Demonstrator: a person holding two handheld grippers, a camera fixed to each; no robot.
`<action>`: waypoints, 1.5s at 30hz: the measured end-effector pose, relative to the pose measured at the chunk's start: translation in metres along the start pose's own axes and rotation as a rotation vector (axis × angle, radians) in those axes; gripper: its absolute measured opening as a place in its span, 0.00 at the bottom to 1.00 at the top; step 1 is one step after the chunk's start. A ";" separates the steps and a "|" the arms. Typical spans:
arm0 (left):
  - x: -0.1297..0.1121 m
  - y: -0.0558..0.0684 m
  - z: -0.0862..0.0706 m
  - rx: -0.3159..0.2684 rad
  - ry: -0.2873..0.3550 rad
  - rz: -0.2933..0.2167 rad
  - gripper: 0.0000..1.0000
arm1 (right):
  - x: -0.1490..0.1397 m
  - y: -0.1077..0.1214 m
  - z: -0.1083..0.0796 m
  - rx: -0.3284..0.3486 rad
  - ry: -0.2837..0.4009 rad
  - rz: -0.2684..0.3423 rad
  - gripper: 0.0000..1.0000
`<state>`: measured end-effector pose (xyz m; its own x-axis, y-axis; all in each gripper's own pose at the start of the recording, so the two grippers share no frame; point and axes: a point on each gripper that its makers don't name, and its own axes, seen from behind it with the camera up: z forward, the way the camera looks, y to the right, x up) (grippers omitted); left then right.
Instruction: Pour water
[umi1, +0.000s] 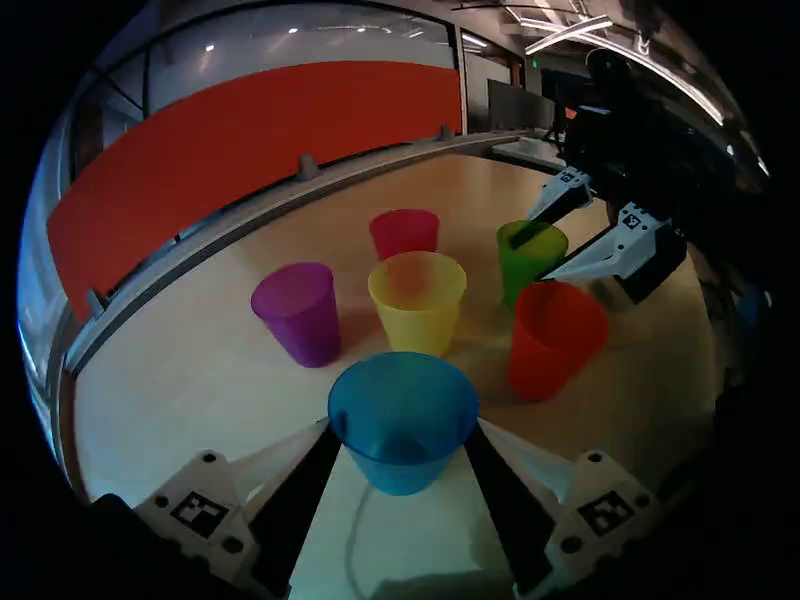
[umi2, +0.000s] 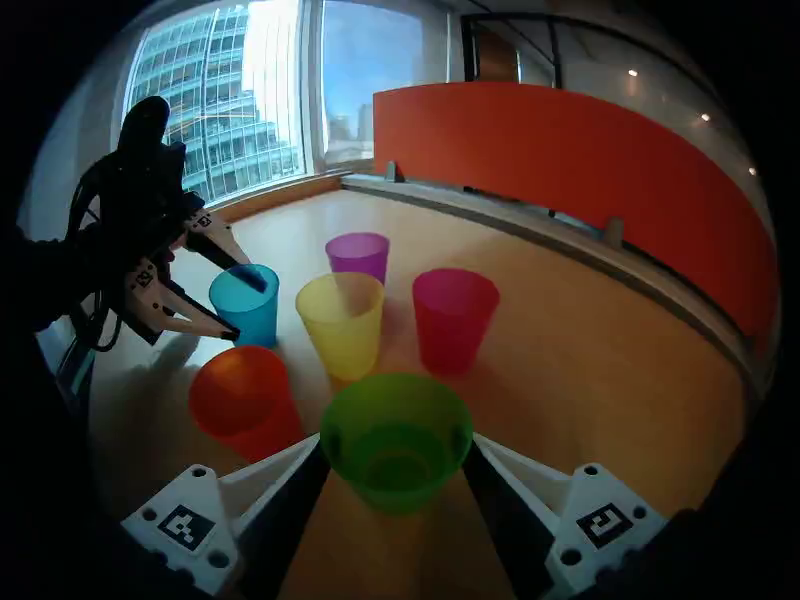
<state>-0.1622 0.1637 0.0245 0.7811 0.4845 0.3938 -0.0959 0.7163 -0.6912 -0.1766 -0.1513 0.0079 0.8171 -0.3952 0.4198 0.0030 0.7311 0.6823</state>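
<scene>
Both pour cups in hand. My left gripper (umi1: 403, 432) is holding the blue translucent plastic cup (umi1: 403, 400): both fingers are pressing its sides, open only to cup width. My right gripper (umi2: 397, 452) is clamping the green translucent plastic cup (umi2: 397, 430) the same way. Each cup is sitting close in front of its own camera, and both look to be resting on the light wooden bench (umi1: 190, 390), not lifted.

The green cup is showing a darker patch at its bottom. I'm reading that as water but can't confirm it. The blue cup is too dim to call.

The cluster is forming a ring around the yellow plastic cup (umi1: 417, 300). The orange-red plastic cup (umi1: 553, 335) is standing between my two cups, just beside the green one. The purple plastic cup (umi1: 297, 310) and pink plastic cup (umi1: 405, 232) are sitting on the far side, towards the orange wall panel (umi1: 230, 140).

My read is that the grasp is done and the pour hasn't started. The next move is calling for:
- lifting the filled cup straight up, clear of the orange-red and yellow rims
- bringing its lip over the other cup's mouth
- tilting slowly while the receiving gripper is bracing its cup

The walls look thin, so I'm judging that a hard squeeze could deform them.
</scene>
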 end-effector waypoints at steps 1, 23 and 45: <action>0.000 0.000 0.000 0.000 0.000 -0.001 0.85 | 0.000 0.000 0.000 0.000 0.000 0.000 0.90; -0.010 -0.002 -0.004 0.012 -0.043 0.012 0.85 | -0.006 -0.001 -0.004 -0.016 0.007 0.014 0.98; -0.028 -0.001 -0.004 0.007 -0.094 -0.030 0.85 | -0.008 0.000 -0.010 -0.031 0.011 0.031 1.00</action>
<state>-0.1811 0.1475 0.0121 0.7221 0.5078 0.4698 -0.0781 0.7347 -0.6739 -0.1776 -0.1426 -0.0020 0.8233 -0.3661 0.4338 -0.0047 0.7598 0.6502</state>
